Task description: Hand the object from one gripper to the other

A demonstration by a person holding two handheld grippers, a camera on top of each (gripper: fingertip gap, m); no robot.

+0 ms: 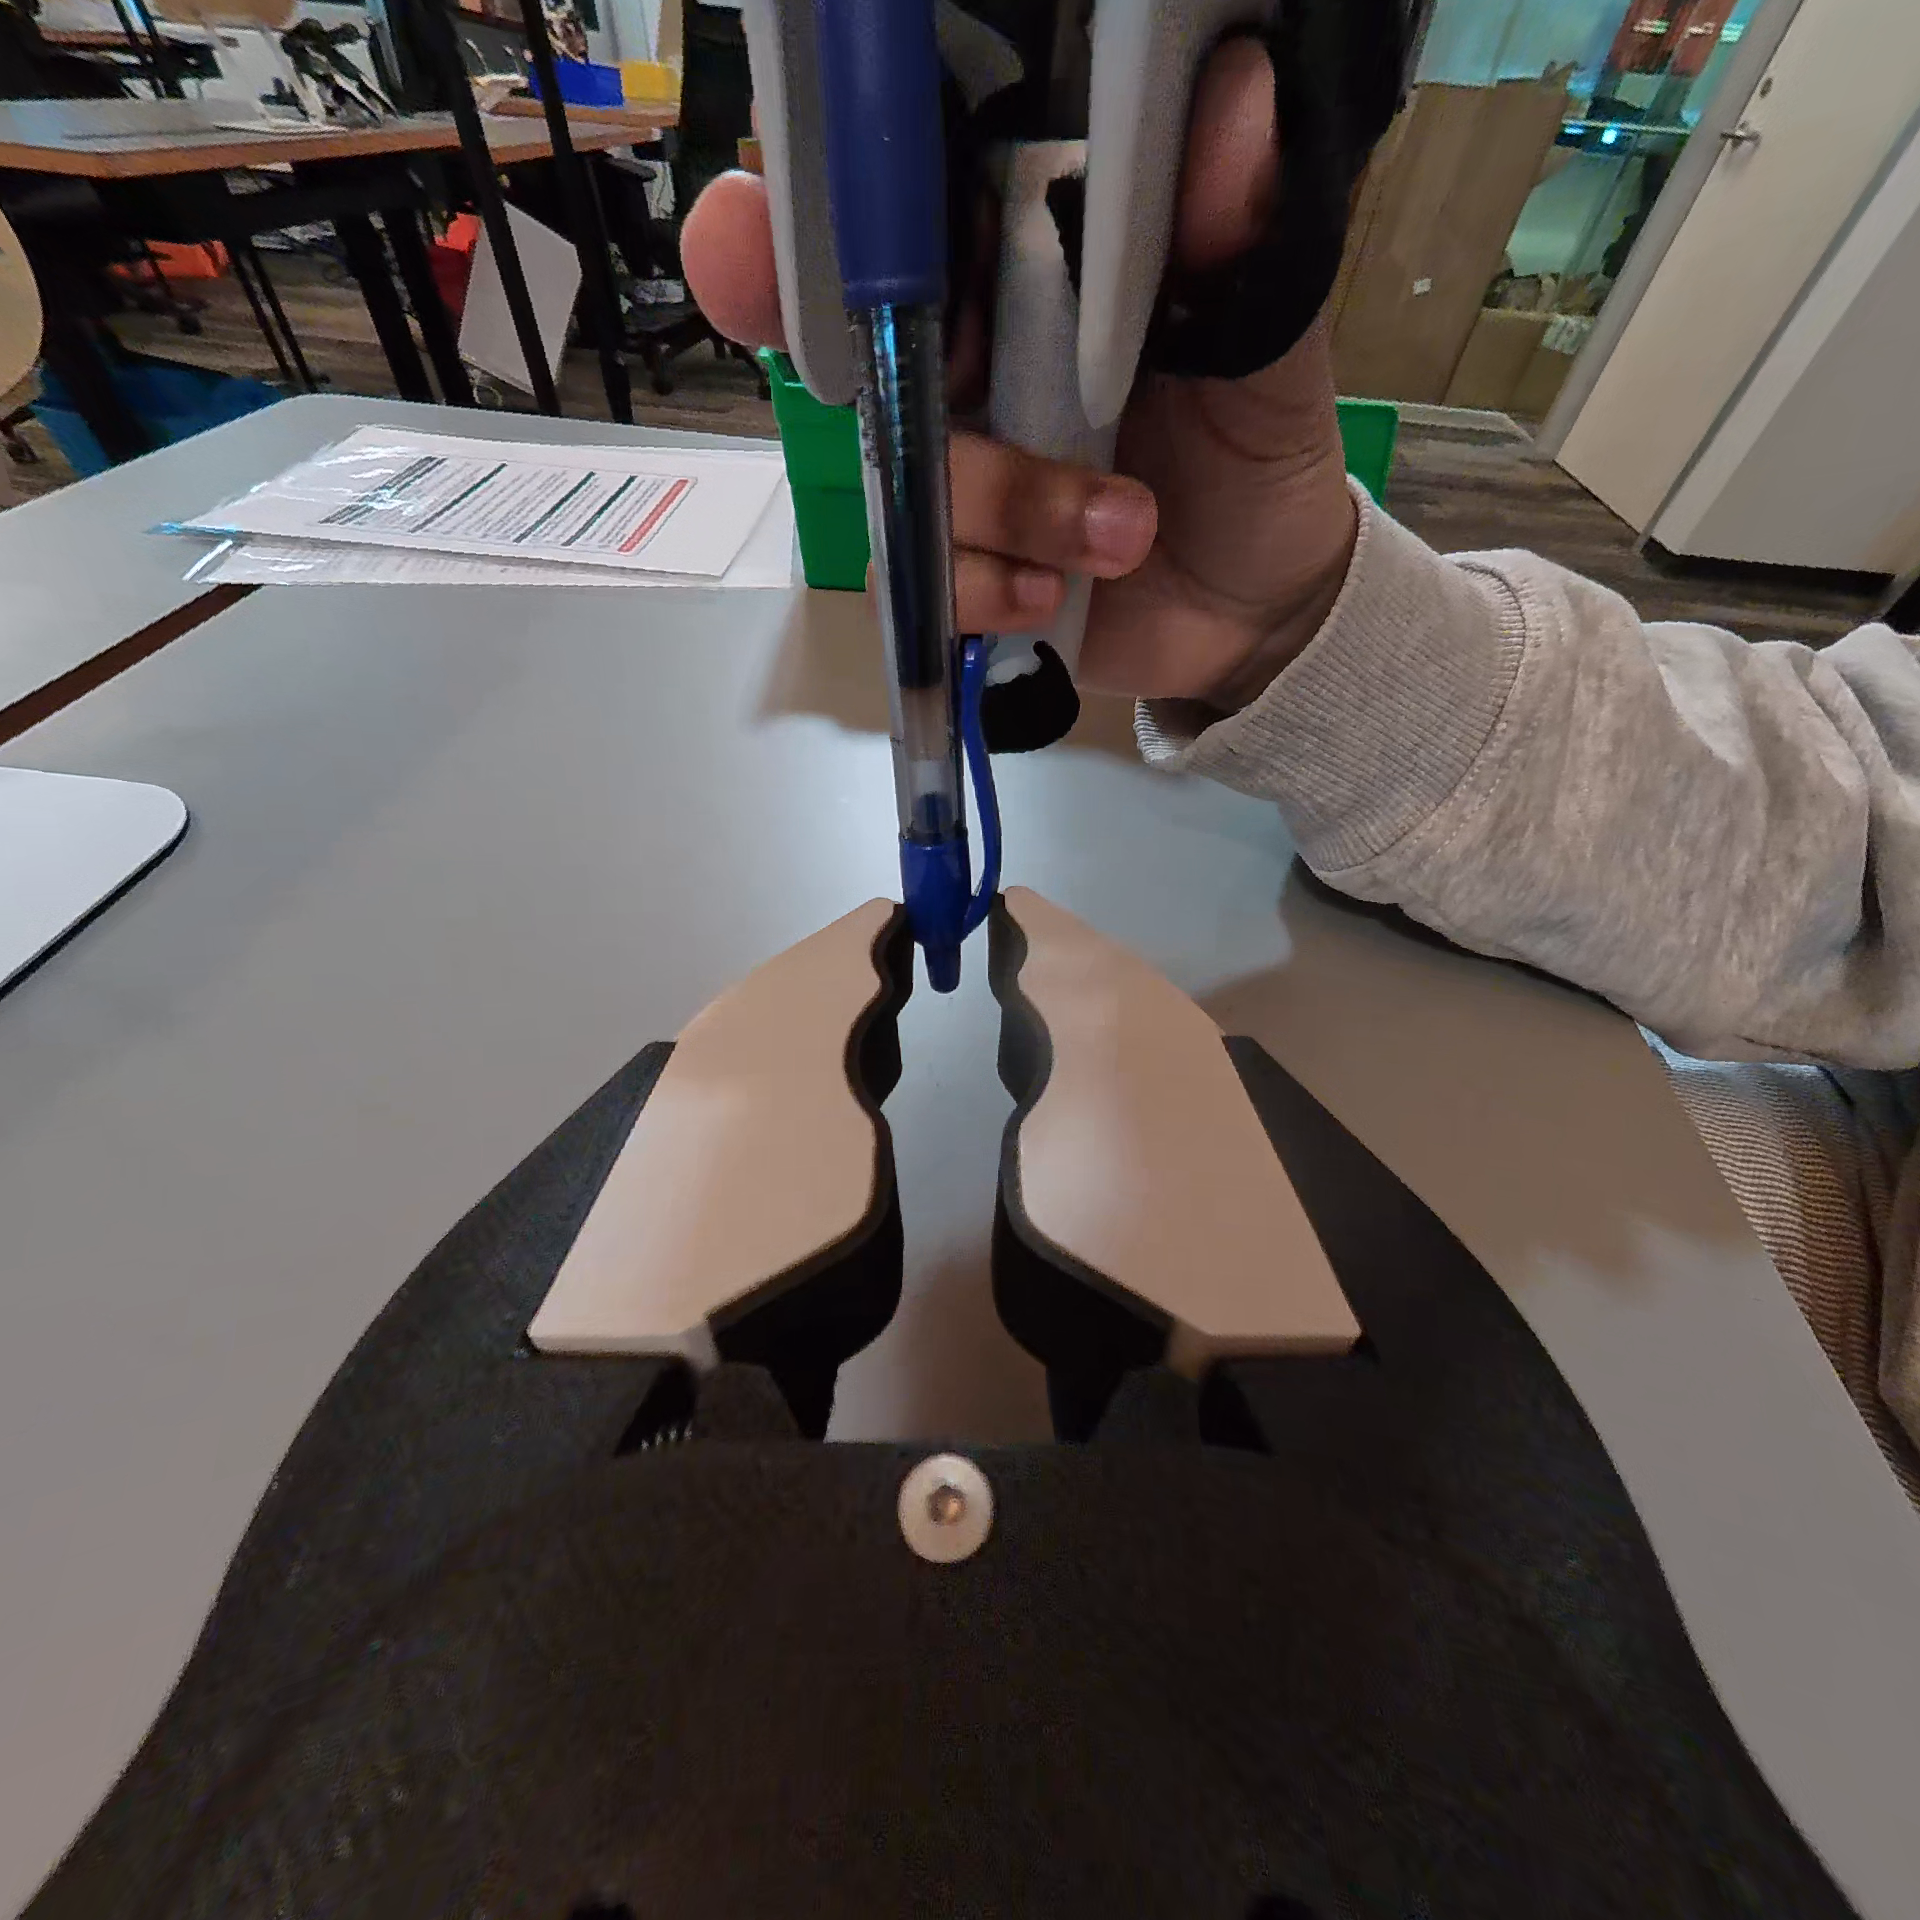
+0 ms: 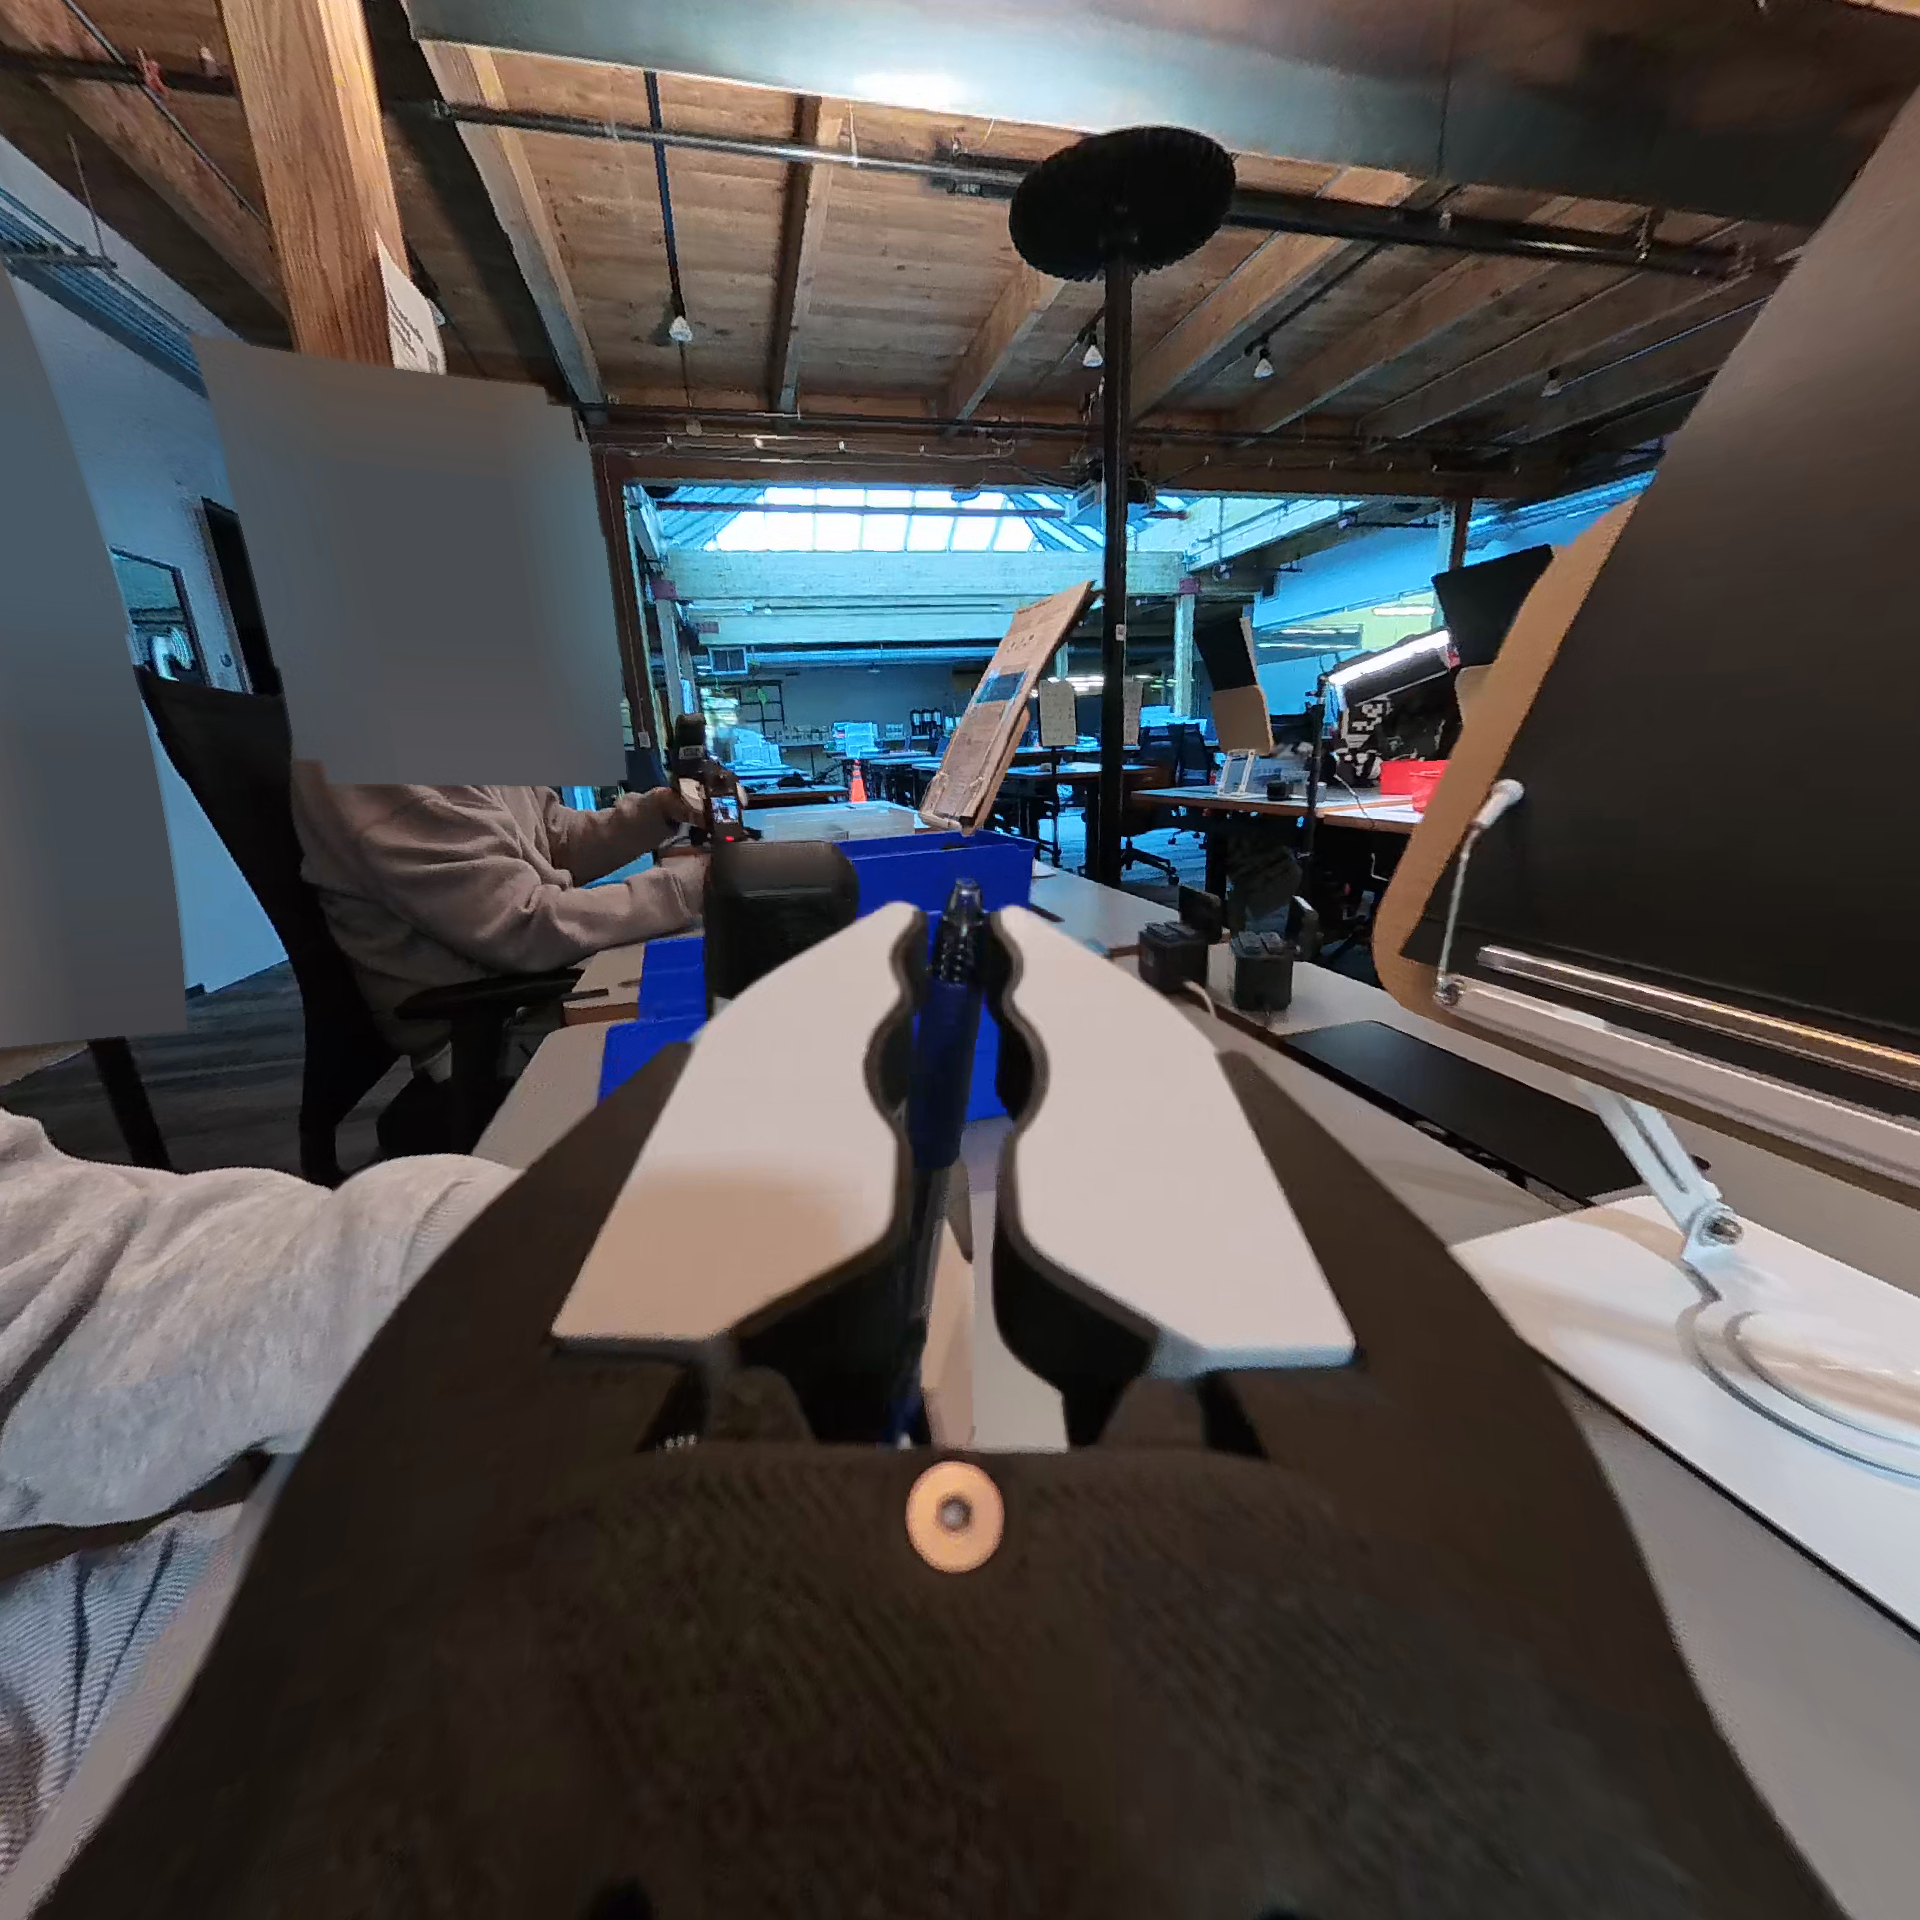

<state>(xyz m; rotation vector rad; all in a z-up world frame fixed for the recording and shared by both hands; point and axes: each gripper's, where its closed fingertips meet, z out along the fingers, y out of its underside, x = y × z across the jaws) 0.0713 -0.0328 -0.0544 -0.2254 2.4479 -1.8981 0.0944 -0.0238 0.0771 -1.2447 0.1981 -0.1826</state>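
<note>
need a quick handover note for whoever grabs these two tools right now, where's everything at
Right tool: shut on the blue pen, gripping its rubber grip end; the pen hangs down over the grey table.
Left tool: open, fingers either side of the pen's clicker end, with a small gap on at least one side.
Done: pen picked up and brought between the left tool's fingertips.
Left: close the left tool on the pen, then open the right tool and pull it away.

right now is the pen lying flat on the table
No, the pen hangs upright above the grey table, gripped by the right hand-held gripper.
</note>
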